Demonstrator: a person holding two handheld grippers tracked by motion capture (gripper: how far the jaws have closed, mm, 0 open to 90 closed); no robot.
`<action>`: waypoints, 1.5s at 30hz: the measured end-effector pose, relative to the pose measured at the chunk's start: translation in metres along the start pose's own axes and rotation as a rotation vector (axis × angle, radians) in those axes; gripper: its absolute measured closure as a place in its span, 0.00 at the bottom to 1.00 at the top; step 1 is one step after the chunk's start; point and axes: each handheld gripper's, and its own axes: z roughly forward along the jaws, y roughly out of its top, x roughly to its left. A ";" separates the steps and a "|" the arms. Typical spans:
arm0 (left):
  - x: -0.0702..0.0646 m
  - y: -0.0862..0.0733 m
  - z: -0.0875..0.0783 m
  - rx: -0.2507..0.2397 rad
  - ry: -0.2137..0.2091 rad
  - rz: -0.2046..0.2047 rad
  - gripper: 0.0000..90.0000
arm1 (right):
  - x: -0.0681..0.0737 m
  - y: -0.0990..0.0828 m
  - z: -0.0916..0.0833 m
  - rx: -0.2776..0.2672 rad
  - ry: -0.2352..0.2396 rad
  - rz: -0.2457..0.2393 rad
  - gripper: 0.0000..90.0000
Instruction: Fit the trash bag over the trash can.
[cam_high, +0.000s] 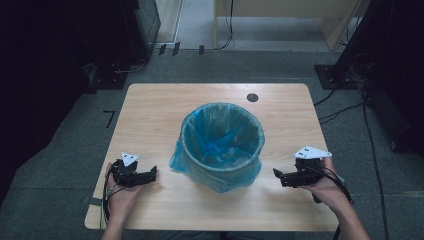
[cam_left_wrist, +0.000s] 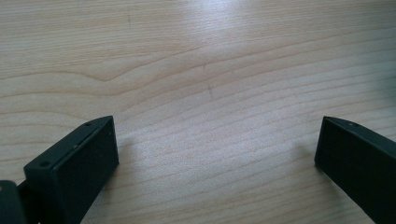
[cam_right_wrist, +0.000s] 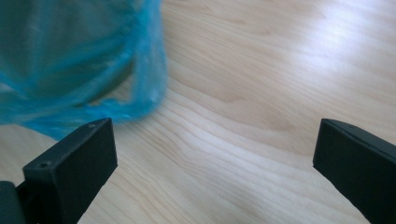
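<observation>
Both hand-held grippers spread — right hand-held gripper (cam_right_wrist: 215, 154) view catches the blue bag (cam_right_wrist: 74, 60), left sees table (cam_left_wrist: 210, 70)

The left gripper (cam_high: 150, 174) is showing a black, blocky body with a small white three-cornered plate (cam_high: 130, 159) sitting on top, and thin black cables (cam_high: 106, 197) are trailing from it beside the bare forearm. The right gripper (cam_high: 278, 174) is also appearing black, and it is wearing a wider pale plate (cam_high: 312, 152) with dark holes near the corners; a black cable (cam_high: 345, 192) is running from it along the wrist. In both gripper views the jaws are looking like flat matte black rectangular blocks, each one carrying small round holes on its narrow upper edge. No sleeves are covering the forearms.
</observation>
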 end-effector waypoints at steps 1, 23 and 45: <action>0.000 0.000 0.000 -0.002 0.000 -0.002 0.00 | -0.003 -0.003 0.001 0.003 -0.007 0.010 0.00; 0.000 0.000 0.000 0.000 0.000 -0.003 0.00 | -0.047 -0.061 0.002 0.102 -0.139 0.180 0.00; 0.000 0.000 0.000 -0.002 0.004 -0.005 0.00 | -0.049 -0.100 -0.017 0.027 -0.215 0.189 0.00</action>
